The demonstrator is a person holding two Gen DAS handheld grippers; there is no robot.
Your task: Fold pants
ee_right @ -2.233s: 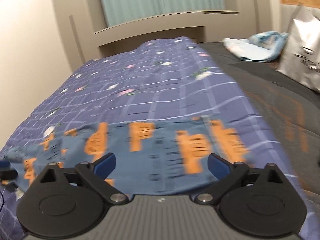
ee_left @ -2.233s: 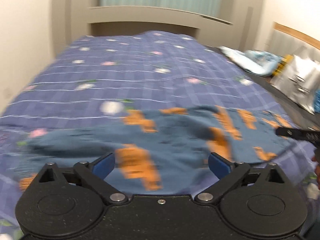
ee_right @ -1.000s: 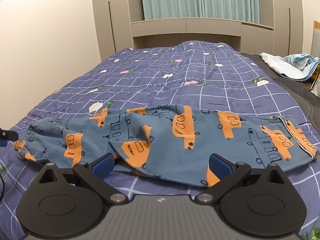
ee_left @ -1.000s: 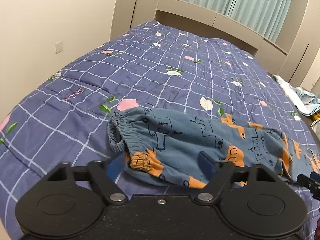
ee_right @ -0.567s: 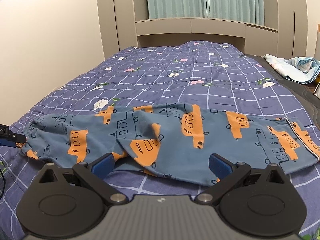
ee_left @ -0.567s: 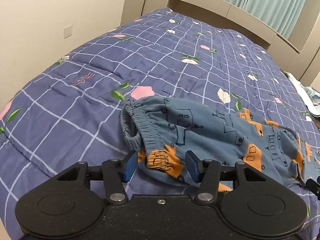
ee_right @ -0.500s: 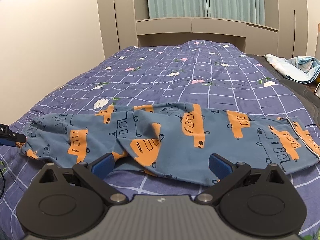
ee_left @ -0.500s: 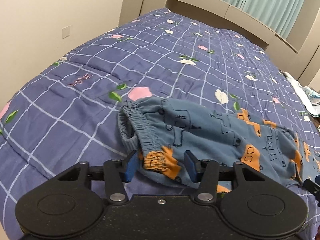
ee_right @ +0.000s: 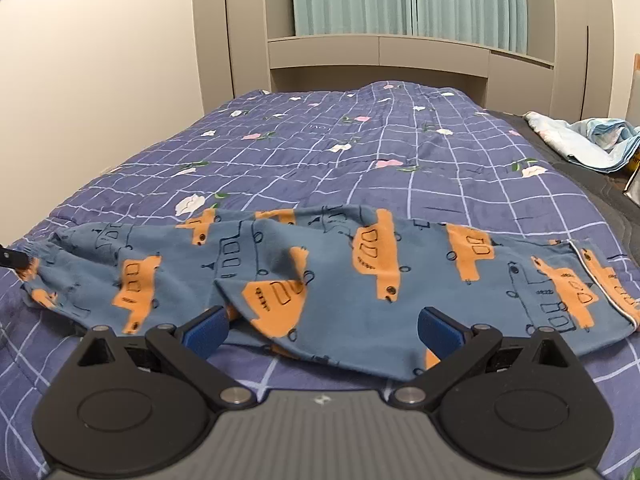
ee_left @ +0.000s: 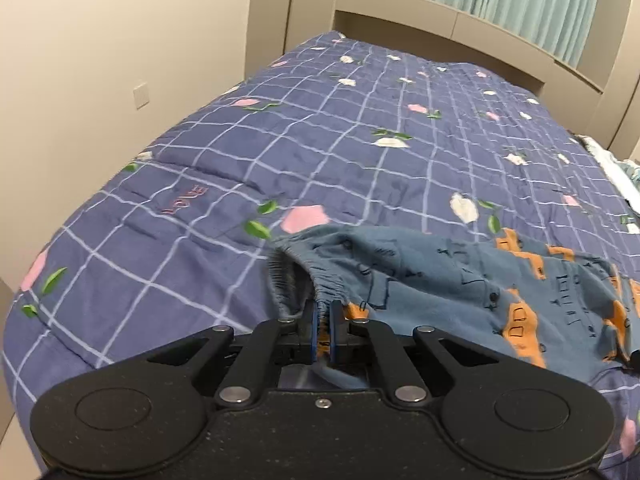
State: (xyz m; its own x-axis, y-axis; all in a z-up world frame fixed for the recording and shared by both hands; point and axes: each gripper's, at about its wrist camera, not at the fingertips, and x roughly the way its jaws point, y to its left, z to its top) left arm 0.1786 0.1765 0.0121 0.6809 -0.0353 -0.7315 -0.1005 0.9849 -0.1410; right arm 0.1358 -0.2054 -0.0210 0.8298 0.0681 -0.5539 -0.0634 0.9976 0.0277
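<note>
Blue pants (ee_right: 340, 276) with orange vehicle prints lie rumpled across the near part of the bed, waistband to the left, leg hems to the right. In the left wrist view my left gripper (ee_left: 324, 334) is shut on the elastic waistband (ee_left: 320, 292) of the pants (ee_left: 460, 280), which is lifted a little. Its tip shows at the far left of the right wrist view (ee_right: 12, 260). My right gripper (ee_right: 322, 330) is open and empty, just in front of the near edge of the pants' middle.
The bed has a purple checked quilt (ee_right: 360, 152) with flower prints. A beige wall (ee_left: 100, 80) runs along its left side. A light blue cloth pile (ee_right: 584, 140) lies on a dark surface at the right. A headboard and curtains stand at the back.
My left gripper has closed on the waistband and lifted it slightly. My right gripper has stayed open and nearly still in front of the pants.
</note>
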